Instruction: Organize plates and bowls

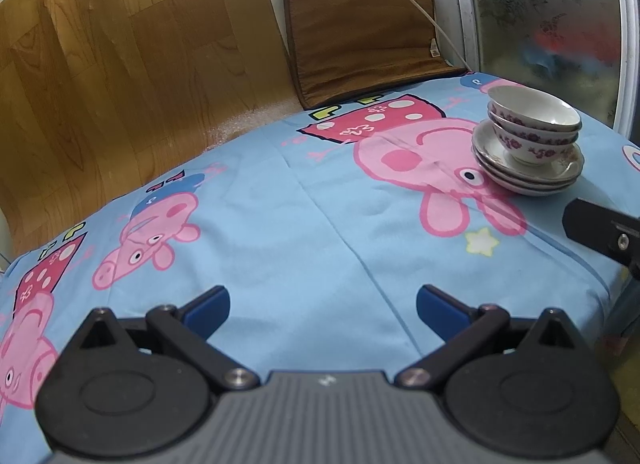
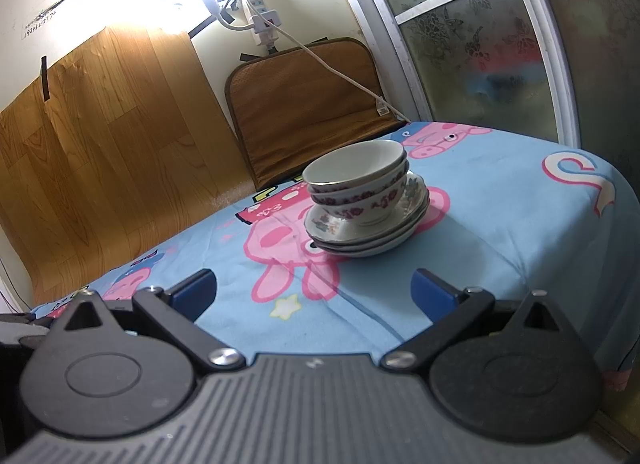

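The bowls (image 2: 358, 180) are nested on stacked plates (image 2: 368, 232) on the blue cartoon cloth (image 2: 500, 232), at twelve o'clock from the right gripper (image 2: 314, 296). From the left gripper (image 1: 322, 310) the stack is seen at two o'clock. Both grippers are held spread wide with nothing between their fingers.

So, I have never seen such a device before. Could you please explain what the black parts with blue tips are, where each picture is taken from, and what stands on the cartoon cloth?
There is no robot arm here. A person holds one two-finger gripper in each hand, and a wide-angle camera on each looks forward along its fingers. The black and blue parts at the bottom are those fingers.

One picture comes from the left gripper, the other from the right gripper. Both are open and hold nothing.

On the blue cartoon cloth stands one pile: nested bowls with a purple flower pattern, on top of stacked plates. The same bowls and plates appear at the right in the left view. The dark piece at its right edge is probably part of the other gripper.
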{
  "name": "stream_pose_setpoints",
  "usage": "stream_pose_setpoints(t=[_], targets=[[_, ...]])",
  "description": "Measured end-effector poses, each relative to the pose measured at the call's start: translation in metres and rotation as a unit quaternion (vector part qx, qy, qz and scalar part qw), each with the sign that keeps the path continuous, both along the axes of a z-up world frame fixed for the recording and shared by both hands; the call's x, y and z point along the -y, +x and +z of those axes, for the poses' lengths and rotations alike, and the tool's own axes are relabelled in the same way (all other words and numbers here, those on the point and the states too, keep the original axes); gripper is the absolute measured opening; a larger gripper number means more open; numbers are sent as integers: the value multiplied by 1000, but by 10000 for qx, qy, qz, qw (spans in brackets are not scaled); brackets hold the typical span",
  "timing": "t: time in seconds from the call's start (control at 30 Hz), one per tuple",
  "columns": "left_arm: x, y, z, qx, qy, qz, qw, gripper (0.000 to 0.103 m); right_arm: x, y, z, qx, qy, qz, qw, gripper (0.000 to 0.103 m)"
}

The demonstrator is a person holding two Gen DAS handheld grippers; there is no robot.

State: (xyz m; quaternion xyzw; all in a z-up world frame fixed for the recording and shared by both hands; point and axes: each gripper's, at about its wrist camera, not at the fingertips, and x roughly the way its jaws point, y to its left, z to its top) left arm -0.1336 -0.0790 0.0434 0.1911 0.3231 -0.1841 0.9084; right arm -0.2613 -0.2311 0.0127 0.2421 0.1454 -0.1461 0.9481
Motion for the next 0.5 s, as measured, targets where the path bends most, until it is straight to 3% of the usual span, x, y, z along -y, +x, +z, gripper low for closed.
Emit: stream_pose_setpoints(t=[0.5], targets=[[2,-1,0,-34,34,-49,10000,103,0,0,-1,9,7,1,10000,103]])
